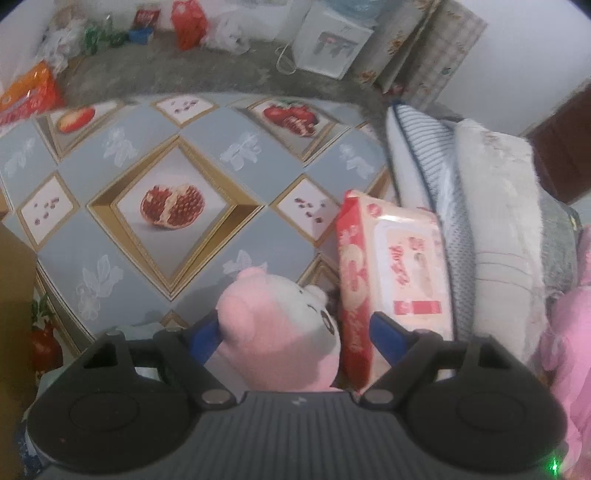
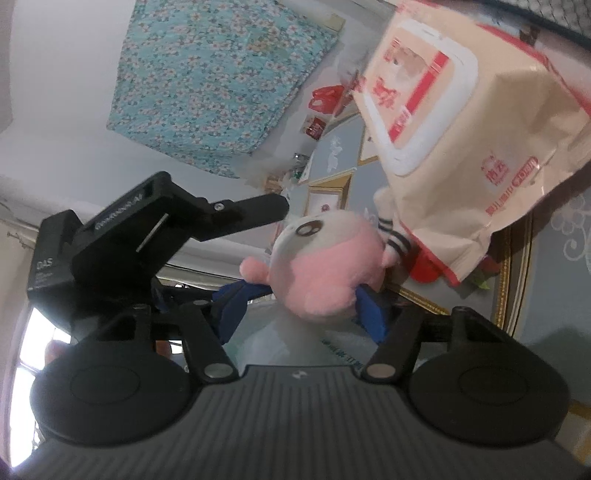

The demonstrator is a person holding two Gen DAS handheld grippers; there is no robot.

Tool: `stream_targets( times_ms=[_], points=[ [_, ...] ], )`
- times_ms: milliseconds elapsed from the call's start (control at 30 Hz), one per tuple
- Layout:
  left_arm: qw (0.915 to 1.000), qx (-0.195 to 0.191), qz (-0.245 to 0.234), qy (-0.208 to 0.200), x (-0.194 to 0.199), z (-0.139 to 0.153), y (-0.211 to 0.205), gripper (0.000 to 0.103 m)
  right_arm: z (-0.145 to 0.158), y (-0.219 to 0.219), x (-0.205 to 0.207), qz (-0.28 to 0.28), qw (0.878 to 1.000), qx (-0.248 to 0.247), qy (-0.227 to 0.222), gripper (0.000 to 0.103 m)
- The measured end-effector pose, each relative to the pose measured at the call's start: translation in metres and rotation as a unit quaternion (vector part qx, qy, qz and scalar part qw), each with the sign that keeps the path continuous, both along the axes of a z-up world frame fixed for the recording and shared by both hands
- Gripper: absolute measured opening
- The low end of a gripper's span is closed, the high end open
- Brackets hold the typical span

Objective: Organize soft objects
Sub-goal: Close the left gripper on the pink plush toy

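Note:
A pink and white plush toy (image 1: 284, 332) sits between the blue fingers of my left gripper (image 1: 295, 332), whose jaws stand wide. A red and cream wet-wipes pack (image 1: 391, 273) stands on edge right beside the toy, also inside the left jaws. In the right wrist view my right gripper (image 2: 303, 306) is shut on the plush toy (image 2: 325, 269), its blue fingers (image 2: 232, 310) pressing both sides. The wipes pack (image 2: 461, 122) leans over the toy there. The black body of the left gripper (image 2: 147, 236) shows at the left.
The table (image 1: 122, 173) has a grey cloth with pomegranate pictures. Folded fabrics and pillows (image 1: 491, 229) stack at the right, a pink soft item (image 1: 569, 350) at the far right. Bags and boxes (image 1: 188, 22) line the far edge. A brown box (image 1: 14, 295) stands left.

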State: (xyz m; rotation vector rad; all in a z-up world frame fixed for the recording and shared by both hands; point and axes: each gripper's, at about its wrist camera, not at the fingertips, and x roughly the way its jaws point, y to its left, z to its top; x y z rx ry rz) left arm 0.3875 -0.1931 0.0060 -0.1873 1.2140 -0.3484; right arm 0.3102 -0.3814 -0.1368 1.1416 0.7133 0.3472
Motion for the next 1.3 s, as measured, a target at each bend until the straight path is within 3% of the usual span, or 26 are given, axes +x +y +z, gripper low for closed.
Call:
stream_targets(
  times_ms=[167, 500, 600, 667, 800, 967, 1133, 1300],
  points=[
    [0.9995, 0.002, -0.017, -0.027, -0.021, 0.025, -0.001, 0.086, 0.023, -0.003, -0.011, -0.004, 0.999, -0.01, -0.031, 0.065],
    [0.9947, -0.055, -0.046, -0.074, -0.083, 0.085, 0.016, 0.084, 0.078, -0.008, -0.067, -0.001, 0.994, -0.03, -0.104, 0.064],
    [0.9907, -0.098, -0.079, -0.052, -0.113, 0.093, 0.02, 0.08, 0.087, -0.006, -0.098, 0.016, 0.991, 0.01, -0.133, 0.061],
    [0.9874, -0.104, -0.097, -0.069, -0.14, 0.098, 0.023, 0.081, 0.091, -0.002, -0.122, 0.019, 0.989, 0.016, -0.145, 0.061],
    [0.9846, -0.115, -0.112, -0.071, -0.18, 0.094, 0.035, 0.081, 0.09, 0.005, -0.178, 0.025, 0.987, 0.023, -0.16, 0.062],
    [0.9859, -0.117, -0.097, -0.07, -0.205, 0.083, 0.056, 0.082, 0.076, -0.005, -0.237, 0.01, 0.99, 0.018, -0.142, 0.065],
    [0.9885, -0.115, -0.077, -0.062, -0.204, 0.065, 0.066, 0.082, 0.067, -0.038, -0.257, -0.056, 0.991, 0.003, -0.123, 0.073],
    [0.9911, -0.081, -0.077, -0.071, -0.192, 0.048, 0.043, 0.082, 0.06, -0.065, -0.243, -0.115, 0.987, -0.022, -0.106, 0.078]
  ],
)
